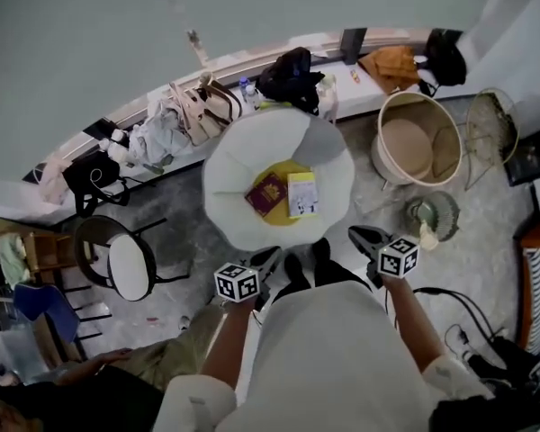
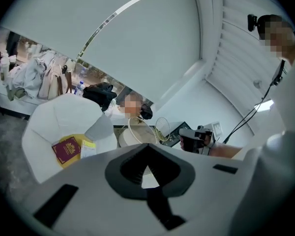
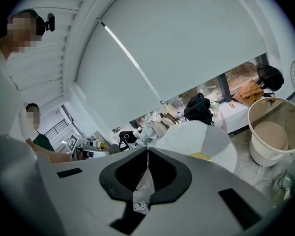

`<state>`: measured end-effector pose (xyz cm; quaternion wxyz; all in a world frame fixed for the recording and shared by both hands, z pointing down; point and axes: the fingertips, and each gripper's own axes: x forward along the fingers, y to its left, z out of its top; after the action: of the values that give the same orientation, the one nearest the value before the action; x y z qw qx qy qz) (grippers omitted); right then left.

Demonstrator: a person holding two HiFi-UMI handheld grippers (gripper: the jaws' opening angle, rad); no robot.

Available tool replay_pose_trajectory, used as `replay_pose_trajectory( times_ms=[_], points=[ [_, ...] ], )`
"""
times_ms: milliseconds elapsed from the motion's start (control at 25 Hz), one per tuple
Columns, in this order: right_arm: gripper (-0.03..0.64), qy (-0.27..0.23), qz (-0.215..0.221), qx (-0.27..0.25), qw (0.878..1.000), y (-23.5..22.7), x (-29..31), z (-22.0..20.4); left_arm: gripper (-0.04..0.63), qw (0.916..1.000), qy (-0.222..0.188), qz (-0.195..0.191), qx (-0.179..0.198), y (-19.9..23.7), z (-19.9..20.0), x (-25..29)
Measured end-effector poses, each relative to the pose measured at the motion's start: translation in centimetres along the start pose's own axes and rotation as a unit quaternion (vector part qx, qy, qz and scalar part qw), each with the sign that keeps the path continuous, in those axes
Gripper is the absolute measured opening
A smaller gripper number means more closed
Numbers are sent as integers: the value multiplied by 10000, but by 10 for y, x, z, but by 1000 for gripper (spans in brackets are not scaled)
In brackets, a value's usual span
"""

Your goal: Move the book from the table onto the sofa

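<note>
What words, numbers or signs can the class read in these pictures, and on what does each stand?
Maroon book: gold crest and marks on the cover, too small to read.
Pale booklet: dark print, blurred, unreadable.
No other text can be read in any view.

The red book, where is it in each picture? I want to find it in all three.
Head view: the red book lies in the middle, on the yellow cushion of the white seat.
Left gripper view: the red book is at lower left, on that seat.
Right gripper view: not in it; only the seat and a sliver of yellow show.
Shared landmark: the white seat.
</note>
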<state>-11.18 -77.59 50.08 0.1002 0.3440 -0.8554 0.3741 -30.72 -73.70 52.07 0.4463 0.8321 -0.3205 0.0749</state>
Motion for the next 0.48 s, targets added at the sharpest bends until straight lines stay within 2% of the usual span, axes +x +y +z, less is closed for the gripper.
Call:
replay_pose_trajectory(
  times_ms=[280, 480],
  points=[
    [35, 0, 28, -492, 9988, 6, -40, 6, 2, 9992, -214, -5, 339, -53, 0, 15],
    [35, 35, 272, -660, 9974, 10, -73, 6, 1, 9983, -476, 137, 317, -94, -9, 32]
  ],
)
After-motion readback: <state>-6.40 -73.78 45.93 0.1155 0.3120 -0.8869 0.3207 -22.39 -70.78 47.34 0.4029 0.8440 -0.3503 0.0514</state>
